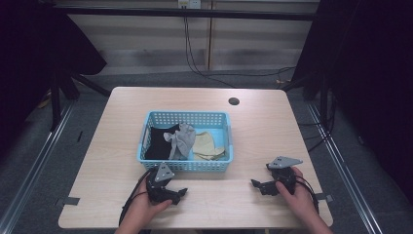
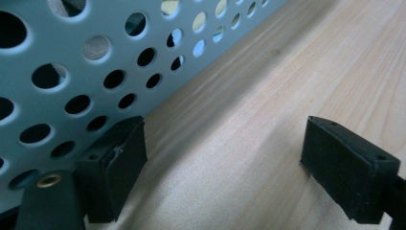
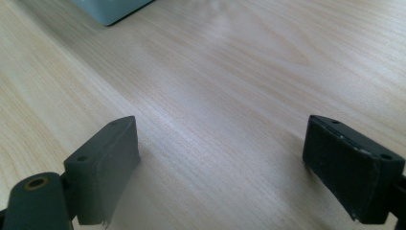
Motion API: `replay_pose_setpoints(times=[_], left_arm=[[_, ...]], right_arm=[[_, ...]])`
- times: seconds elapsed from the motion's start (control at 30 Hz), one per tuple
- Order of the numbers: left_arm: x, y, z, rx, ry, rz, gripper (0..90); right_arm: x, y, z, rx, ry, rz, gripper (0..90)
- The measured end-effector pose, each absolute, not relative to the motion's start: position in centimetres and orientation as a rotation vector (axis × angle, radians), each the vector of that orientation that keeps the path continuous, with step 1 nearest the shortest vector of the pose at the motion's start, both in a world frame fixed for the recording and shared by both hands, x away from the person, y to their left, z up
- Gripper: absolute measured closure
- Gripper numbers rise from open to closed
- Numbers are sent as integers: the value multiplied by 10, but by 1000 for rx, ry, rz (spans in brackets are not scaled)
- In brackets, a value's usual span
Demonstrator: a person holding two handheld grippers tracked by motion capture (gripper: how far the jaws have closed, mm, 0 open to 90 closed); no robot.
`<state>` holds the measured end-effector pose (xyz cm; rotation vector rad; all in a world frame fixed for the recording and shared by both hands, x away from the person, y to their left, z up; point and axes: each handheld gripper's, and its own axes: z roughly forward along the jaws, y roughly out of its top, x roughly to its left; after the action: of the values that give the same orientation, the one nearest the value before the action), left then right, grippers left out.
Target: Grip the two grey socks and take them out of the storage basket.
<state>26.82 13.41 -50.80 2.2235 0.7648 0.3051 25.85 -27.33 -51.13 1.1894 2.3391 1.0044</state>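
A: Quick, where's the stuff rel. to the fingers?

B: Clothes sit in the blue basket (image 1: 187, 165), mid bench (image 1: 272, 126). Black cloth (image 1: 157, 142) at its left end, grey garment (image 1: 182, 140) in the middle, beige cloth (image 1: 207, 146) at the right end. All of it lies beyond the near wall of the basket, i.e. forward of both hands.

A: Which hand's closer?

B: Left gripper (image 1: 178, 194), def. It rests on the bench just in front of the basket's near-left corner; in the left gripper view the perforated wall (image 2: 72, 72) runs right beside its left finger. Right gripper (image 1: 257, 185) is well apart, off the basket's right corner, w/ bare wood ahead of it and only a corner of the basket (image 3: 112, 9) far off.

A: Fingers?

B: Both pairs released, spread wide, nothing between them, just bench.

A: Long axis?

B: Basket runs left-right across the bench. Black cloth looks nearest the left hand, so I'd guess up-and-over the wall from there.

A: Any labels, print?

B: None readable. No brand on basket or cloth.
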Motion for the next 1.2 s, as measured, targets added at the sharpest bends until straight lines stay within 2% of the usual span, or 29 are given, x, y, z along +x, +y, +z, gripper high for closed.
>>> replay_pose_setpoints(times=[0.53,0.8,1.2], left_arm=[[265,132,-507,2217,794,307,154],[261,130,-495,2272,856,195,198],[262,136,-472,2390,873,113,217]], right_arm=[[259,-273,-511,1190,2339,1005,118],[259,-273,-511,1190,2340,1005,118],[259,-273,-511,1189,2340,1004,118]])
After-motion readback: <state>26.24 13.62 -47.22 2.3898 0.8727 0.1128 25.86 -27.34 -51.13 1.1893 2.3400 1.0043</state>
